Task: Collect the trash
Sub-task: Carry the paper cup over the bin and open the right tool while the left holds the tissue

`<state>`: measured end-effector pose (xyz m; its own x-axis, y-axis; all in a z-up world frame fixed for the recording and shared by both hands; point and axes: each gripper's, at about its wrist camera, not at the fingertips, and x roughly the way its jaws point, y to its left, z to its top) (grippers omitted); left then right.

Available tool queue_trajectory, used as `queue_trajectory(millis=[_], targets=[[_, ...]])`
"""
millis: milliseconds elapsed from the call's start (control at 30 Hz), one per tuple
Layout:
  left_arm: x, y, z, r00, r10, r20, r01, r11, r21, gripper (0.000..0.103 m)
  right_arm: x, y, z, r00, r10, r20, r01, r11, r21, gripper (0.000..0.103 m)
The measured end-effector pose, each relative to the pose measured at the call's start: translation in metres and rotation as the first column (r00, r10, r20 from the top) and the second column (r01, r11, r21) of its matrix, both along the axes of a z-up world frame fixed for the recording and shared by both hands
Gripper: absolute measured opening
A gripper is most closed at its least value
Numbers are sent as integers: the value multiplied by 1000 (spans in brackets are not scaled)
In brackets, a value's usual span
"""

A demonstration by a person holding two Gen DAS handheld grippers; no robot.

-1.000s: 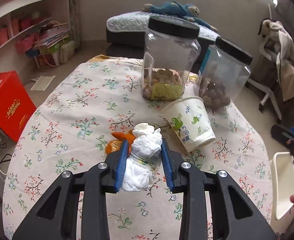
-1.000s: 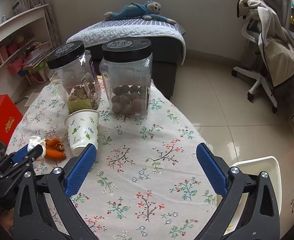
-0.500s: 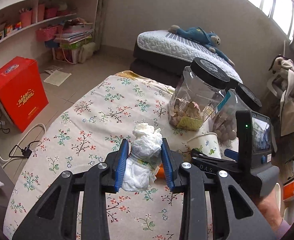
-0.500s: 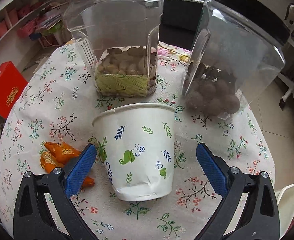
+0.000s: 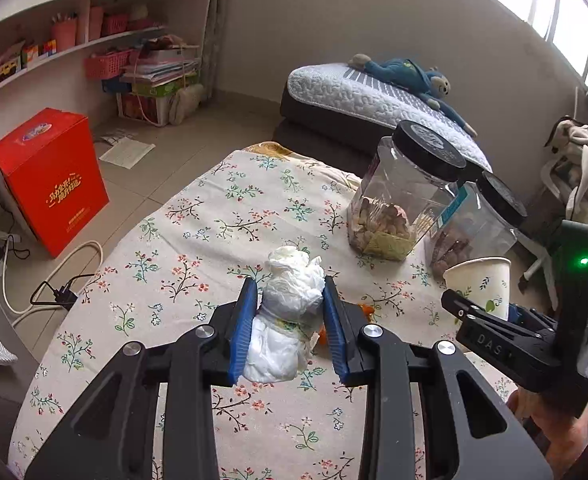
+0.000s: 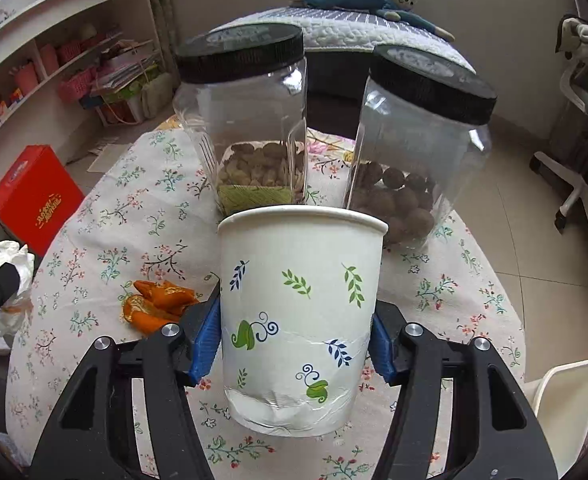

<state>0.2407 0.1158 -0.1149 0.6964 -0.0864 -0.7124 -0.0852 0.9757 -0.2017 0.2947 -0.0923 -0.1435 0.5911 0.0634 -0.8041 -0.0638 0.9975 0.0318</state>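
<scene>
Left gripper (image 5: 290, 320), centre frame, clamps a crumpled white tissue (image 5: 290, 300) above the floral tablecloth (image 5: 214, 220); right gripper (image 6: 295, 340) (jaws just closing) hugs the paper cup (image 6: 299, 312), lower centre

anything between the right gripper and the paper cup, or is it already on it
Nothing visible stands between them. The right gripper has just been closing and its blue pads now sit against both sides of the paper cup. The two jars stand behind the cup, out of the way.
</scene>
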Motion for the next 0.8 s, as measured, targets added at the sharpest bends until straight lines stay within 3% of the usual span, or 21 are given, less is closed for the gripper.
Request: queue_trajectory(millis=[300, 533, 800], targets=[[-37, -35, 43, 991, -71, 114, 68, 997, 31, 33, -70, -38, 78, 981, -32, 193, 24, 999, 39, 59], [-62, -61, 71, 970, -106, 218, 97, 994, 55, 33, -109, -62, 84, 937, -98, 337, 98, 995, 18, 59], [-69, -94, 72, 959, -133, 251, 117, 990, 77, 33, -129, -76, 102, 885, -134, 445, 146, 989, 9, 61]])
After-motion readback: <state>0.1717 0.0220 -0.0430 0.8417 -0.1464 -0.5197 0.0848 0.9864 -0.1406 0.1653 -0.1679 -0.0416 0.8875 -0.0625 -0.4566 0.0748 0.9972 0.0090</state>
